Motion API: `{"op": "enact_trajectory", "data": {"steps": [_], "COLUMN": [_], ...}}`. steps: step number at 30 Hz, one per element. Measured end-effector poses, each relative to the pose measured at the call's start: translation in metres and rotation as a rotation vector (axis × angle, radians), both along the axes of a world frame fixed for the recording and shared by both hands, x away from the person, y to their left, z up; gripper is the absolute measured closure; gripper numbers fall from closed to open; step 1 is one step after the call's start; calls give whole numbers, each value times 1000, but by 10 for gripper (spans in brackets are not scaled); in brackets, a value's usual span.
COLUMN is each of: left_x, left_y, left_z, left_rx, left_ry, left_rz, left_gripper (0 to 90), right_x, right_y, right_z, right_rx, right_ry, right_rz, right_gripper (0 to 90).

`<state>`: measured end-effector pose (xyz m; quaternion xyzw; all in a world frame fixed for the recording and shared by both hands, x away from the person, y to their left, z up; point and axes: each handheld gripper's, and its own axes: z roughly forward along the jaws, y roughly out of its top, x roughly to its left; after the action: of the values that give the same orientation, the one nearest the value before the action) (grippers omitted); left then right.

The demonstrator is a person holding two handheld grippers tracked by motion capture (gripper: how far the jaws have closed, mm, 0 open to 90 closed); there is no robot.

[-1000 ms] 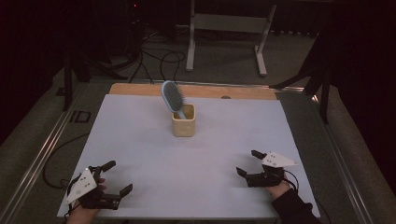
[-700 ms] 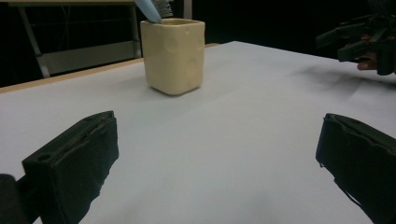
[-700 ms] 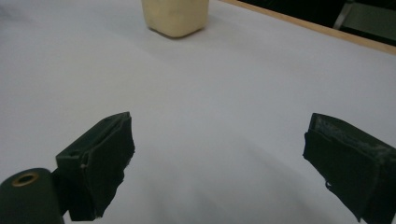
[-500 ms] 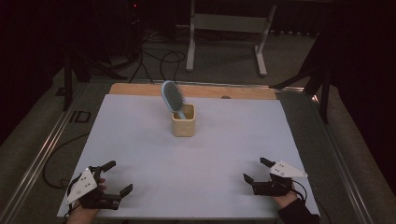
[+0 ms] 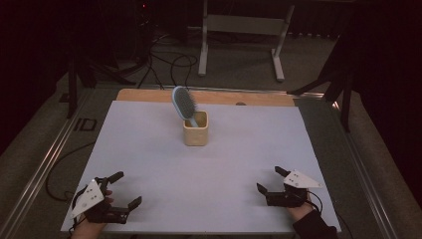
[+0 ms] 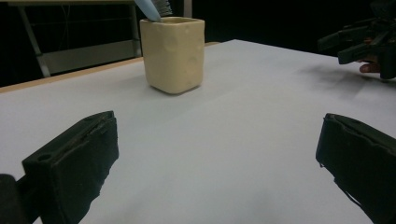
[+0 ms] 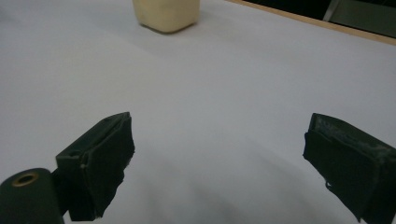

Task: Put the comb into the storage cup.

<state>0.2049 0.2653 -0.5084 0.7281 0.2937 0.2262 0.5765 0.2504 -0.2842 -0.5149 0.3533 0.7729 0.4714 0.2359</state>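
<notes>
Two grippers: left gripper [image 5: 122,191] and right gripper [image 5: 271,180] rest at the near bench [image 5: 149,149] edge, jaws spread wide, holding nothing.
Hairbrush [image 5: 182,103]: stands handle-down in the cream cup [image 5: 195,129], leaning left, far centre, well apart from both.
Risk: the top-heavy brush could tip the cup if pulled sideways.
Cause: an angled grasp, or one jaw catching the rim.

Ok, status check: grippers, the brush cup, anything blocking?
Left gripper open, empty. Right gripper open, empty. Hairbrush stands tilted in cream cup, far centre of table. Path between looks unobstructed.
</notes>
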Motion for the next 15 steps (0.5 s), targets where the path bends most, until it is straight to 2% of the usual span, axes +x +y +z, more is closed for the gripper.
{"op": "enact_trajectory", "data": {"steps": [3, 15], "left_x": [0, 0], "left_y": [0, 0], "left_z": [0, 0], "left_rx": [1, -2], "left_ry": [0, 0], "left_rz": [1, 1], "left_gripper": [0, 0], "right_x": [-1, -3], "right_y": [2, 3], "right_z": [0, 2], "right_rx": [-26, -13], "right_ry": [-9, -7], "right_rz": [1, 8], "right_gripper": [80, 80]}}
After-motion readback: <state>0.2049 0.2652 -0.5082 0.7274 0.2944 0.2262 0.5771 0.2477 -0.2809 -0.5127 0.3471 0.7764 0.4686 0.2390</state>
